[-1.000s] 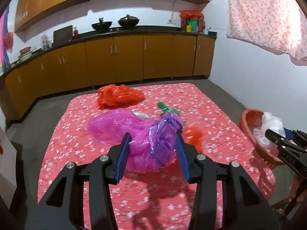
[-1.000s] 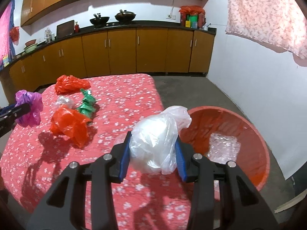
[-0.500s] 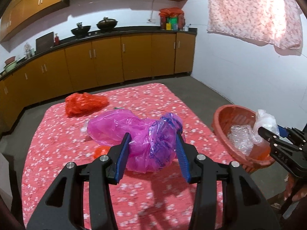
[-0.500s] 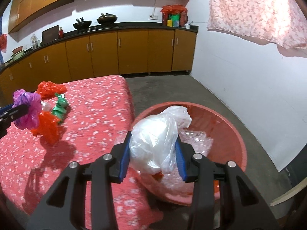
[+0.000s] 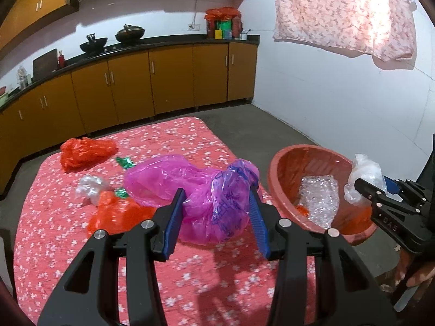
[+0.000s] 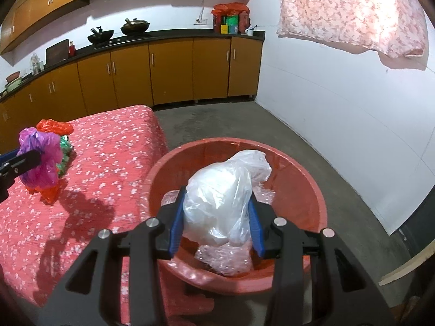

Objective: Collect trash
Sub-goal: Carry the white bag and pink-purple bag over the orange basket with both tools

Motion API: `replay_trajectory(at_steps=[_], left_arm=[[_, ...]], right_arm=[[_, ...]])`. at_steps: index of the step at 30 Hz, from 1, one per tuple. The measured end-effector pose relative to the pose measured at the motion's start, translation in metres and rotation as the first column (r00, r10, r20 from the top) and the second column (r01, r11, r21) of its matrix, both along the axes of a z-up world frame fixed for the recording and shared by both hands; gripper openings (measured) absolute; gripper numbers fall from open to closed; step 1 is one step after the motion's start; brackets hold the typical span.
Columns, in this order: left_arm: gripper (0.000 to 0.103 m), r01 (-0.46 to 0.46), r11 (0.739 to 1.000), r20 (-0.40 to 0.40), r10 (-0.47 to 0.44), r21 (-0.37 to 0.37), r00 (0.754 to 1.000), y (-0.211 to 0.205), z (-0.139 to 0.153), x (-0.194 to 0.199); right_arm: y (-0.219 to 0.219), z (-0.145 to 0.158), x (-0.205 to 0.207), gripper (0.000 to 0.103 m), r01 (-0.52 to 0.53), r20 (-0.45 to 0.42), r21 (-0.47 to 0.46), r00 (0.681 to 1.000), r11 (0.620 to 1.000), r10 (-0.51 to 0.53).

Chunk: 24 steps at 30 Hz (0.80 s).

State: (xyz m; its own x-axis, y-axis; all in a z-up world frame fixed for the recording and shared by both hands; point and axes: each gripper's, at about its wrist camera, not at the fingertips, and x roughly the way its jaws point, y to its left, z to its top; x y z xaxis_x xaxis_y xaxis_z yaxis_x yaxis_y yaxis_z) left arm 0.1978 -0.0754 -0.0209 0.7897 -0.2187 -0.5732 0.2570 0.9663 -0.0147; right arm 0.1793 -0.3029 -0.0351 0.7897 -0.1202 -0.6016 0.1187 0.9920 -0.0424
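Right wrist view: the right gripper (image 6: pixel 216 218) squeezes a white bag (image 6: pixel 223 195) right above the red basin (image 6: pixel 312 190). Left gripper (image 5: pixel 214 212) holds a pink bag (image 5: pixel 206 190) over the tabletop (image 5: pixel 54 231), farther from the basin.

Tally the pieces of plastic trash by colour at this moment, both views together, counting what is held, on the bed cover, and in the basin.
Pink-purple bag, in the left claw: 1
White bag, in the right claw: 1
Red-orange bags: 2
Green wrapper pieces: 2
Clear crumpled plastic, on the cover: 1
Bubble wrap, in the red basin: 1
Total: 8
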Motion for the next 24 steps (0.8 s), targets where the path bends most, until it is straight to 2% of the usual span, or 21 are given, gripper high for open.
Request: replay_trajectory(at_steps=[24], left_arm=[[0.047,0.125,0.992,-0.033,-0.126,-0.008,0.992,-0.085,-0.011,0.028]], right_arm=[[-0.047,-0.015,0.007,0.041,0.034,-0.007,0.007,0.999,0.999,-0.034]])
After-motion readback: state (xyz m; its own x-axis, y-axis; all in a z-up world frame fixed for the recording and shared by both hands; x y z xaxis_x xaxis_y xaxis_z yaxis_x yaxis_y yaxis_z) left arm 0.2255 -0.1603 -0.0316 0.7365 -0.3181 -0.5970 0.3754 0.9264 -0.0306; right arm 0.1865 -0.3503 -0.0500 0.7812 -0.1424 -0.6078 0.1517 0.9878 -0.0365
